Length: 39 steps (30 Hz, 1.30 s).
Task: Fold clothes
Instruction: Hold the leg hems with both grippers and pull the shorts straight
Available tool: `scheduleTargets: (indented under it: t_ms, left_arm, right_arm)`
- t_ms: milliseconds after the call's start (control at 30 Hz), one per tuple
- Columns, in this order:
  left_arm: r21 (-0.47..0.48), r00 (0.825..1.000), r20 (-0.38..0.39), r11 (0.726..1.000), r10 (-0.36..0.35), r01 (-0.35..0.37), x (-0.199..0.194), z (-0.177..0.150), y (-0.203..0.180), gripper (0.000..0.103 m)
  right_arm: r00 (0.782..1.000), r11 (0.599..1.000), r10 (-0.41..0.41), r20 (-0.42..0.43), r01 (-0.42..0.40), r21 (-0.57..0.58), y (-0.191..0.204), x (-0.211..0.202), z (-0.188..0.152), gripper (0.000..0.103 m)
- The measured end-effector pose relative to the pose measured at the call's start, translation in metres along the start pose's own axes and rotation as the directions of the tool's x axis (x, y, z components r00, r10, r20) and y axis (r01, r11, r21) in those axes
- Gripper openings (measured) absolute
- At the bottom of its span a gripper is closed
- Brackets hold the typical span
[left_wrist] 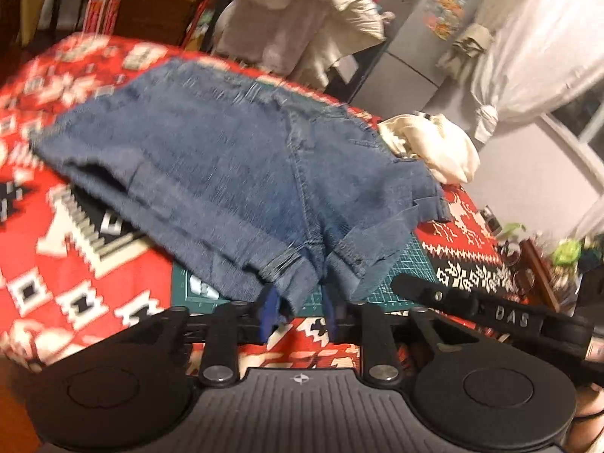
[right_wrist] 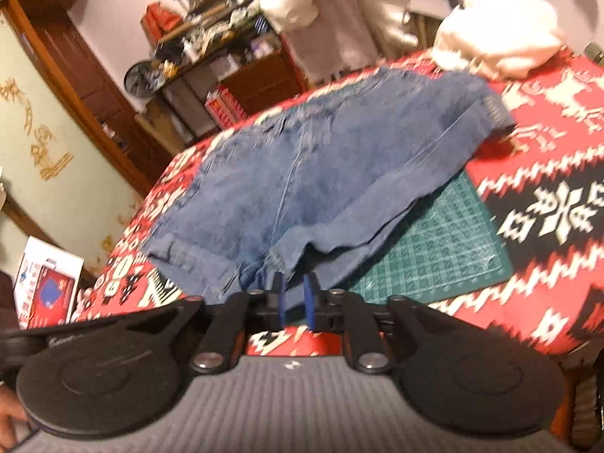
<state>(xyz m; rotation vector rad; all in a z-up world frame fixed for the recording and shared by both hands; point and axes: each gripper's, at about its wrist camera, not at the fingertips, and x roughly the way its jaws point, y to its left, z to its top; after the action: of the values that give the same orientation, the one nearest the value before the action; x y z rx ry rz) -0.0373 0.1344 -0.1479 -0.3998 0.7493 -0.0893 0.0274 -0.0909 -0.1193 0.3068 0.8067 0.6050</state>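
Observation:
Blue denim shorts [left_wrist: 211, 173] lie spread on the table, partly over a green cutting mat [right_wrist: 434, 249]. My left gripper [left_wrist: 300, 307] is at the near hem, its blue fingers [left_wrist: 270, 311] closed on the cuffed leg edge. My right gripper [right_wrist: 294, 298] is shut on the near hem of the shorts [right_wrist: 321, 158], close to the crotch seam. The near edge of the denim is raised slightly off the cloth. In the left wrist view, the right gripper's black body [left_wrist: 490, 309] comes in from the right beside the other leg cuff.
A red, white and black patterned tablecloth [left_wrist: 75, 264] covers the table. A crumpled cream garment [left_wrist: 434, 147] lies at the far edge past the shorts. Cluttered shelves [right_wrist: 211, 37] and draped white cloth [left_wrist: 302, 19] stand behind the table. The table's near edge is just under both grippers.

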Motion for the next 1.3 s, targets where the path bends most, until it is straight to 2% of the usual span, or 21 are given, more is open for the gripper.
scheduleTargets:
  t_ms: [100, 233, 367, 500, 567, 700, 867, 933, 1067, 1300]
  left_arm:
    - [0.072, 1.0, 0.006, 0.997, -0.005, 0.004, 0.0, 0.0, -0.012, 0.03]
    - [0.126, 0.999, -0.029, 0.992, -0.013, 0.017, 0.012, 0.002, -0.023, 0.03]
    - [0.156, 0.998, -0.056, 0.988, -0.002, 0.01, 0.031, 0.003, -0.03, 0.032]
    - [0.163, 0.995, -0.104, 0.987, 0.013, 0.004, 0.05, 0.003, -0.034, 0.032]
    - [0.171, 0.992, -0.121, 0.985, 0.024, -0.003, 0.056, 0.002, -0.036, 0.032]
    - [0.168, 0.991, -0.131, 0.986, 0.022, 0.0, 0.063, 0.003, -0.038, 0.032]
    - [0.156, 0.99, -0.137, 0.988, 0.018, 0.004, 0.07, 0.008, -0.04, 0.031]
    - [0.156, 0.99, -0.138, 0.988, 0.015, 0.006, 0.071, 0.01, -0.039, 0.028]
    - [0.145, 0.99, -0.137, 0.989, 0.015, 0.005, 0.074, 0.011, -0.038, 0.02]
    - [0.065, 0.991, -0.135, 0.998, -0.002, 0.011, 0.072, 0.015, -0.029, 0.017]
  right_arm:
    - [0.998, 0.999, -0.049, 0.039, 0.049, 0.001, -0.011, -0.009, 0.003, 0.023]
    - [0.985, 0.987, -0.156, 0.071, 0.158, -0.023, -0.032, -0.019, 0.017, 0.023]
    - [0.959, 0.963, -0.256, 0.124, 0.264, -0.047, -0.065, -0.031, 0.037, 0.023]
    - [0.924, 0.916, -0.353, 0.149, 0.373, -0.149, -0.088, -0.024, 0.06, 0.023]
    - [0.915, 0.897, -0.378, 0.142, 0.4, -0.188, -0.099, -0.016, 0.068, 0.023]
    - [0.914, 0.893, -0.387, 0.118, 0.404, -0.2, -0.119, 0.001, 0.078, 0.023]
    - [0.926, 0.903, -0.365, 0.09, 0.376, -0.205, -0.127, 0.023, 0.081, 0.023]
    - [0.929, 0.91, -0.357, 0.097, 0.369, -0.191, -0.128, 0.027, 0.083, 0.023]
    - [0.936, 0.927, -0.334, 0.114, 0.348, -0.14, -0.134, 0.03, 0.09, 0.023]
    - [0.956, 0.969, -0.238, 0.171, 0.245, -0.016, -0.148, 0.019, 0.104, 0.023]
